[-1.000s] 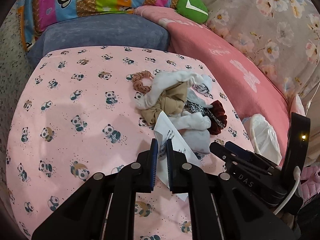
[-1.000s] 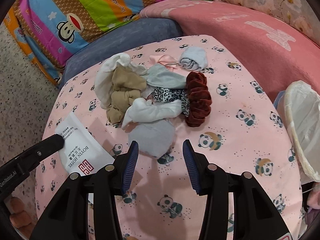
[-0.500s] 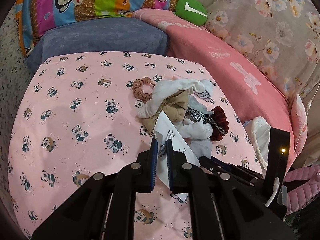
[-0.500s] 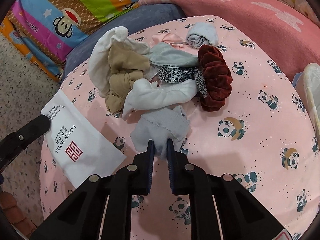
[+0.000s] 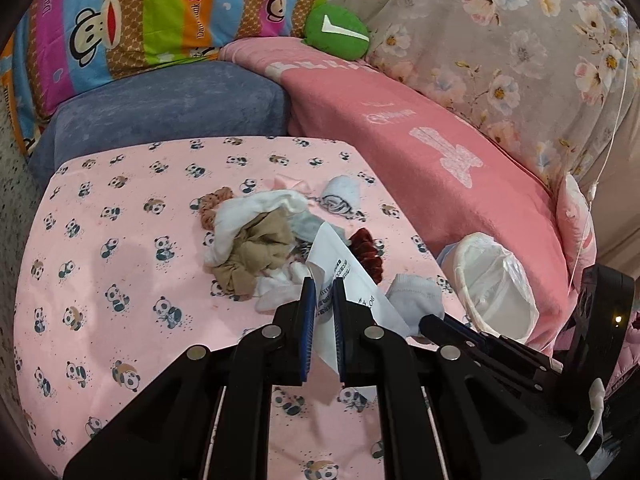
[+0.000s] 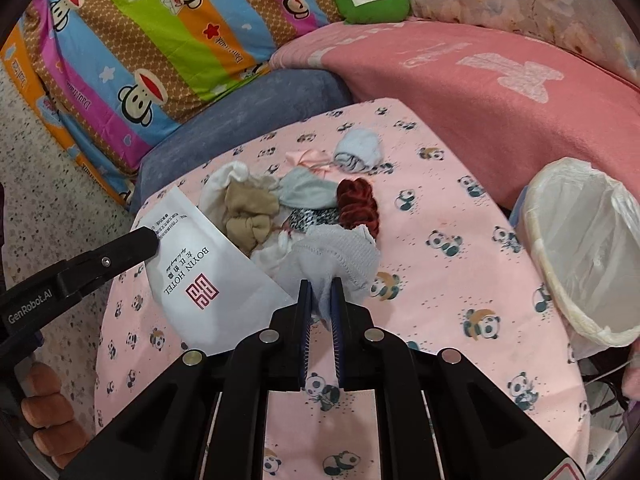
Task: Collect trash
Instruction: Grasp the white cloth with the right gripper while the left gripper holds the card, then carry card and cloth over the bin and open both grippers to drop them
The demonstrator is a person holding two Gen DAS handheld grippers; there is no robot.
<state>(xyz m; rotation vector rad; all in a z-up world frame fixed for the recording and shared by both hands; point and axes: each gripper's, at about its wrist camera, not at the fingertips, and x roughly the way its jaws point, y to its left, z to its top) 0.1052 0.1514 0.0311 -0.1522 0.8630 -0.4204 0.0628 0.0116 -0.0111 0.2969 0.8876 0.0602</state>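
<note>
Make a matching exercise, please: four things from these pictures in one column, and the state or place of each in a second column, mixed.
Things
1. paper bag
2. grey sock
3. red scrunchie
4. bin

States or places
A. lies in the pile on the panda cloth
B. held in the right gripper
C. stands at the cloth's edge, lined with a plastic bag
D. held in the left gripper

Pairs: 1-D, 2-B, 3-A, 4-C
</note>
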